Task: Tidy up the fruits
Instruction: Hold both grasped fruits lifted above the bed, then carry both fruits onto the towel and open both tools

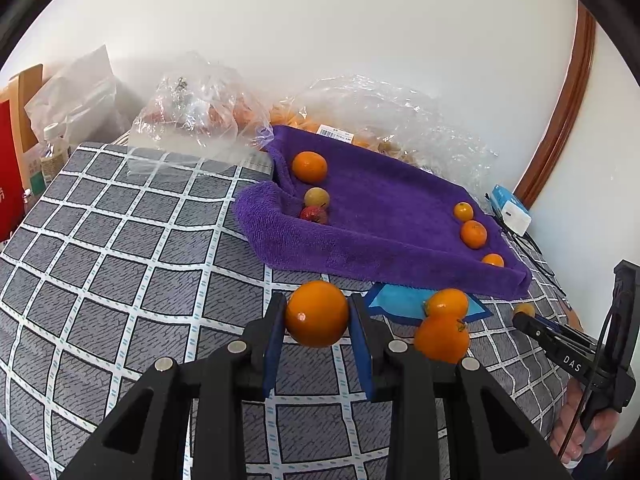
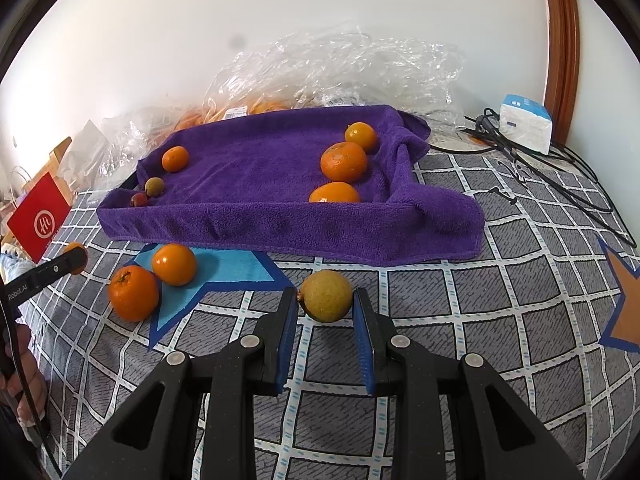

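Note:
My left gripper [image 1: 317, 314] is shut on an orange [image 1: 317, 313], held just above the checked cloth in front of the purple towel tray [image 1: 384, 256]. My right gripper [image 2: 326, 298] is shut on a yellow-green fruit [image 2: 326, 295], held before the tray's [image 2: 240, 220] front wall. In the tray lie an orange [image 1: 309, 166], a yellowish fruit [image 1: 317, 197] and a red fruit [image 1: 314, 214] on its left, and three oranges [image 2: 343, 161] on its right. Two loose oranges [image 2: 134, 292] [image 2: 174, 263] lie on the cloth near a blue star patch [image 2: 236, 268].
Clear plastic bags of fruit [image 1: 200, 108] [image 2: 340, 72] lie behind the tray by the wall. A red box [image 2: 38, 216] stands at the left. A white box [image 2: 526, 122] with black cables [image 2: 560, 172] lies at the right. An orange star patch [image 2: 626, 304] marks the cloth.

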Demonstrator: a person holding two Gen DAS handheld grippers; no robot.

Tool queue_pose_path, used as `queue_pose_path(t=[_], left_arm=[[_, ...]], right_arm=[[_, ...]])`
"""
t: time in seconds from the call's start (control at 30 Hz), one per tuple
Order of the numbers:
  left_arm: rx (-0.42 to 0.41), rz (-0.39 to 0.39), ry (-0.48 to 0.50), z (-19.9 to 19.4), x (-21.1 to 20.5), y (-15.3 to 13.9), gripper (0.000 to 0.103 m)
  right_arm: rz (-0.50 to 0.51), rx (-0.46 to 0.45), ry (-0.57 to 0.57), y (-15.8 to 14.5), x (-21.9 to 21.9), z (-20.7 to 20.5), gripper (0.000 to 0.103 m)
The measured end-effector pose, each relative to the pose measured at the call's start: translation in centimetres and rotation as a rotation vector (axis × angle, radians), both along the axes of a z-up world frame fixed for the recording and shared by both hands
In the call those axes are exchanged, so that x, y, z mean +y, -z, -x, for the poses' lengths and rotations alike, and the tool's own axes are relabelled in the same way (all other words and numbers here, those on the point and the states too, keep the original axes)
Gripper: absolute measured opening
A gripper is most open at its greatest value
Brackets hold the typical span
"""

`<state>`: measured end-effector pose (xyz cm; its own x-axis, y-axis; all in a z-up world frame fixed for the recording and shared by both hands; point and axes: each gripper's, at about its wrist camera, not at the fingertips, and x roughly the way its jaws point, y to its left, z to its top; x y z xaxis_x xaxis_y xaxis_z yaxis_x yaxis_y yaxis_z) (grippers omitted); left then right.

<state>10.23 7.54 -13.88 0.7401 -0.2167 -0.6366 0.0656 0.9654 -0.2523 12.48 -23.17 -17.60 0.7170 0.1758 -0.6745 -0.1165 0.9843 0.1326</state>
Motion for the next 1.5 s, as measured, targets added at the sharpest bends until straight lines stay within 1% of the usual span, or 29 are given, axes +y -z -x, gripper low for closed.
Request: queue_pose_path(t=[0.13, 0.23, 0.33, 0.5, 0.7, 0.87, 1.07, 1.2, 1.27, 1.37, 1.43, 1.5], left_arm=[[-0.011, 0.005, 0.023, 0.2, -0.2, -0.1, 0.03], [-0.018, 0.008, 0.035, 0.3, -0.3, -0.2, 0.03], [-0.027, 0.006, 0.041, 0.4, -0.4, -0.3, 0.03], [-0.028, 0.015, 0.015, 0.5, 0.1, -0.8, 0.03], [-0.027, 0.015, -0.002, 0.8, 0.7, -2.8, 0.03], [-0.044, 0.004, -0.011, 0.0, 0.9, -5.2, 0.03], [-0.086, -0.015, -0.011, -1.5, 0.8, -8.4, 0.03], [-0.092, -0.022, -0.018, -3.2, 0.8, -9.4, 0.03], [-0.089, -0.029, -0.025, -4.3, 0.7, -9.7, 0.03], [-0.077, -0.02, -0.027, -6.1, 0.7, -9.8, 0.03], [-0.071, -0.016, -0.028, -7.1, 0.7, -9.6, 0.03], [-0.059, -0.011, -0.027, -8.2, 0.7, -9.2, 0.03]], right_arm=[[-0.007, -0.013, 0.007, -0.1, -0.1, 0.2, 0.027], [-0.01, -0.045, -0.005, -0.5, 0.0, 0.7, 0.028], [0.005, -0.039, -0.021, -0.4, 0.5, 0.5, 0.027], [0.003, -0.039, -0.029, -1.1, 0.7, 0.4, 0.028], [0.024, -0.06, -0.049, -3.3, 0.9, 0.9, 0.028], [0.011, -0.075, -0.034, -5.7, 0.3, 0.3, 0.028], [0.009, -0.101, -0.022, -8.6, -0.1, -1.9, 0.027], [0.009, -0.104, -0.013, -9.7, -0.3, -4.3, 0.028], [0.015, -0.089, -0.007, -9.6, -0.4, -5.8, 0.028], [0.017, -0.055, 0.0, -8.6, -0.8, -8.2, 0.028], [0.016, -0.018, 0.006, -7.3, -1.0, -9.6, 0.028], [0.015, 0.04, 0.012, -5.6, -1.3, -11.1, 0.028]])
